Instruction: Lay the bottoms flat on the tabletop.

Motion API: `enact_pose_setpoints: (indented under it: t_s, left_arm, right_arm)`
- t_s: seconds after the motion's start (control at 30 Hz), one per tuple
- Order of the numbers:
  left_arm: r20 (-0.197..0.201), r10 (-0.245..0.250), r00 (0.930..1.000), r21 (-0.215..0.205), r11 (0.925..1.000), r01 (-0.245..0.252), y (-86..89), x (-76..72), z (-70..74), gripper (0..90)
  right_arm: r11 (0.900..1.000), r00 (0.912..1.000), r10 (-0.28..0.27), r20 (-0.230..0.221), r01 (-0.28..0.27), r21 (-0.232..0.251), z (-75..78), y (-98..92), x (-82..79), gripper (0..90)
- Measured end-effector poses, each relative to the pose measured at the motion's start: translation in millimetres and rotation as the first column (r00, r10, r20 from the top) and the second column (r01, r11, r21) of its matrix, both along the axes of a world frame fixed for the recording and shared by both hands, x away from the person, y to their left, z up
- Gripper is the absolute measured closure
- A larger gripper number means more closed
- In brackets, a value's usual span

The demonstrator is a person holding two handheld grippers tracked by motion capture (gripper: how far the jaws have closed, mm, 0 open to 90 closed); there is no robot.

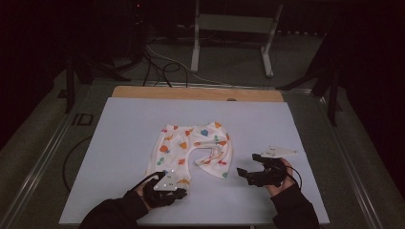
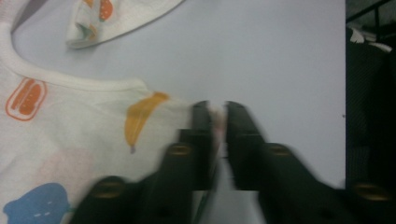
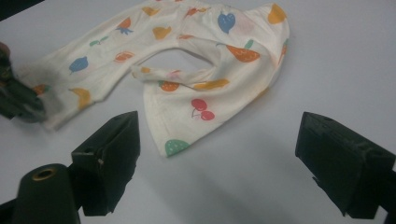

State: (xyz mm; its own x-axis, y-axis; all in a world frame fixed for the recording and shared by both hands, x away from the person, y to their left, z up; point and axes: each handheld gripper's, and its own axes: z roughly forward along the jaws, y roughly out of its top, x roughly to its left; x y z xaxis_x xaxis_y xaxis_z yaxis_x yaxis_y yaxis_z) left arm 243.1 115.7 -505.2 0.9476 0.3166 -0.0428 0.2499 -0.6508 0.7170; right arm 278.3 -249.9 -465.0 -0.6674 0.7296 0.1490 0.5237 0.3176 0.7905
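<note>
Cream cotton printed with fruit shapes, a small pair of trousers is lying spread near the middle of the white desk, its waistband toward the far side and both legs running toward the near edge. The right leg is lying twisted and partly folded over on itself (the left gripper view is also showing its hem corner further off).

The left tool is sitting at the near end of the left leg, and in its own view the two black jaws are standing almost together with a thin fold of the hem pinched between them, so it is gripping the cloth by its corner.

The right tool is resting on the desk just right of the right leg, apart from the fabric. Its jaws are gaping wide in its own view, with nothing between them but bare desk and the trousers' hem lying just beyond.
</note>
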Motion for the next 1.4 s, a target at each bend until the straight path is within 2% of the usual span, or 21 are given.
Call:
enact_pose_setpoints:
  t_s: [0.1, 0.2, 0.27, 0.4, 0.47, 0.53, 0.7, 0.77, 0.8, 0.83, 0.9, 0.93, 0.97, 1.03, 1.1, 1.13, 1.17, 1.2, 1.23, 1.37, 1.4]
  left_arm:
    - [0.009, 0.074, 0.9972, -0.038, 0.9965, -0.074, 5.1, 3.8, 6.4, 40.6]
    - [0.007, 0.139, 0.9903, -0.077, 0.9875, -0.138, 13.0, 9.1, 11.0, 23.1]
    - [0.002, 0.145, 0.9895, -0.097, 0.9849, -0.144, 18.4, 11.4, 12.7, 13.6]
    - [0.017, 0.189, 0.9818, -0.128, 0.9743, -0.185, 26.6, 15.8, 15.3, 1.0]
    - [0.018, 0.219, 0.9754, -0.15, 0.9652, -0.214, 32.8, 18.0, 18.0, 0.7]
    - [0.028, 0.258, 0.9657, -0.16, 0.9548, -0.251, 39.8, 20.2, 21.6, 0.4]
    - [0.04, 0.358, 0.933, -0.192, 0.9191, -0.344, 61.1, 23.5, 30.7, 0.4]
    - [0.055, 0.397, 0.9163, -0.191, 0.9049, -0.38, 69.9, 23.5, 33.7, 0.4]
    - [0.055, 0.397, 0.9163, -0.191, 0.9049, -0.38, 69.9, 23.5, 33.7, 0.4]
    - [0.052, 0.431, 0.9007, -0.202, 0.8878, -0.414, 79.5, 23.1, 35.5, 0.4]
    - [0.072, 0.476, 0.8767, -0.197, 0.8684, -0.455, 88.7, 22.0, 36.3, 0.4]
    - [0.072, 0.476, 0.8767, -0.197, 0.8684, -0.455, 88.7, 22.0, 36.3, 0.4]
    - [0.088, 0.535, 0.8401, -0.185, 0.8376, -0.514, 98.9, 21.6, 36.1, 0.4]
    - [0.101, 0.62, 0.7779, -0.174, 0.7809, -0.6, 109.7, 21.9, 34.5, 0.5]
    - [0.108, 0.695, 0.7106, -0.175, 0.7169, -0.675, 119.6, 22.1, 32.2, 0.5]
    - [0.114, 0.723, 0.6815, -0.178, 0.6897, -0.702, 124.0, 21.7, 31.1, 0.5]
    - [0.113, 0.744, 0.659, -0.192, 0.6671, -0.72, 128.1, 21.0, 29.9, 0.4]
    - [0.108, 0.756, 0.645, -0.208, 0.6517, -0.729, 131.6, 20.5, 28.7, 0.4]
    - [0.102, 0.761, 0.6403, -0.218, 0.645, -0.733, 134.4, 20.6, 27.7, 0.5]
    - [0.092, 0.768, 0.6334, -0.249, 0.6337, -0.732, 139.8, 21.0, 25.5, 0.5]
    - [0.093, 0.768, 0.6342, -0.257, 0.6339, -0.729, 139.9, 20.8, 25.1, 0.4]
  right_arm:
    - [1.0, 1.0, 0.0, 0.006, 0.0, -0.002, -0.3, -1.1, 0.3, 14.1]
    - [1.0, 1.0, -0.006, 0.007, 0.006, -0.003, -1.6, -1.3, 0.8, 14.1]
    - [1.0, 1.0, -0.003, 0.009, 0.003, -0.004, -2.3, -1.5, 0.9, 14.1]
    - [1.0, 1.0, -0.003, 0.009, 0.003, -0.014, -3.2, -1.2, 1.0, 14.0]
    - [1.0, 1.0, -0.002, 0.01, 0.002, -0.012, -3.2, -1.1, 1.1, 14.0]
    - [1.0, 0.9999, -0.003, 0.013, 0.003, -0.014, -2.6, -0.1, 0.9, 14.1]
    - [1.0, 0.9998, 0.006, 0.019, -0.006, -0.01, 2.3, 0.0, 1.2, 14.0]
    - [1.0, 0.9995, 0.0, 0.03, 0.001, -0.012, 6.0, 0.5, 2.0, 14.0]
    - [1.0, 0.9995, 0.0, 0.03, 0.001, -0.012, 6.0, 0.5, 2.0, 14.0]
    - [1.0, 0.9992, -0.001, 0.041, 0.001, 0.005, 9.6, 1.0, 2.0, 14.1]
    - [1.0, 0.9989, 0.009, 0.045, -0.009, -0.002, 10.9, 3.3, 1.3, 14.1]
    - [1.0, 0.9988, 0.012, 0.047, -0.011, -0.014, 11.2, 5.1, 1.0, 14.1]
    - [1.0, 0.9987, 0.015, 0.049, -0.014, -0.017, 11.3, 6.5, 0.8, 14.1]
    - [1.0, 0.9987, 0.01, 0.05, -0.009, -0.011, 11.1, 8.2, 0.8, 14.1]
    - [1.0, 0.9984, 0.006, 0.055, -0.006, -0.007, 9.7, 10.5, 0.7, 14.1]
    - [1.0, 0.9987, 0.007, 0.05, -0.007, -0.011, 8.3, 12.5, 0.9, 14.1]
    - [1.0, 0.9987, 0.004, 0.051, -0.003, -0.022, 6.6, 14.8, 1.0, 14.2]
    - [1.0, 0.999, 0.003, 0.045, -0.001, -0.025, 4.5, 17.3, 1.3, 14.2]
    - [1.0, 0.9994, 0.007, 0.034, -0.006, -0.025, 2.5, 19.7, 2.1, 14.2]
    - [1.0, 0.9998, 0.007, 0.018, -0.007, -0.021, -7.1, 27.0, 6.8, 14.6]
    - [0.999, 0.9999, 0.0, 0.015, 0.001, -0.033, -10.0, 29.2, 8.0, 15.6]
